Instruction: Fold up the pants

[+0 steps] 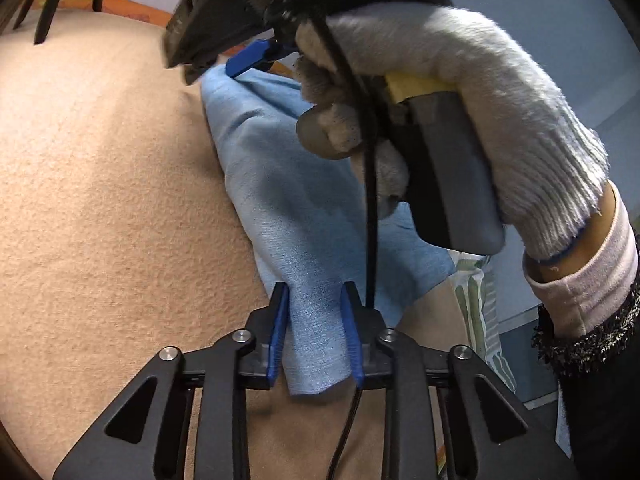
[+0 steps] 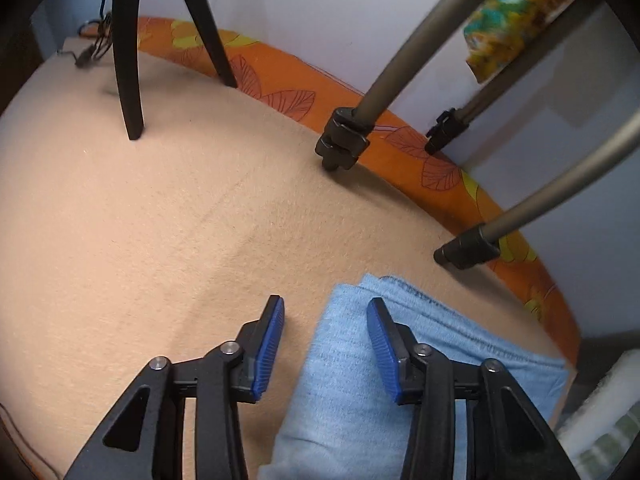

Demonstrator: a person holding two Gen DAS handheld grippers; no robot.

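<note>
The left gripper point(image 1: 316, 332) pinches a fold of the blue pants point(image 1: 280, 184). The right gripper point(image 2: 326, 344) hangs with jaws apart, straddling the pants' edge above the tan blanket point(image 2: 140, 220).

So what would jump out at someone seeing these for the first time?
The light blue pants, lying on a peach blanket, with the left gripper pinching one end. A gloved hand holds the right gripper, whose blue pads straddle the cloth's edge, still apart.

The pants point(image 1: 288, 200) lie folded on the blanket point(image 1: 100, 200), running from near to far. Their near end sits between the left gripper's point(image 1: 316, 332) pads; the right gripper point(image 2: 326, 344) straddles their far left edge. Tripod legs point(image 2: 344, 140) stand beyond, at the blanket's far side.
</note>
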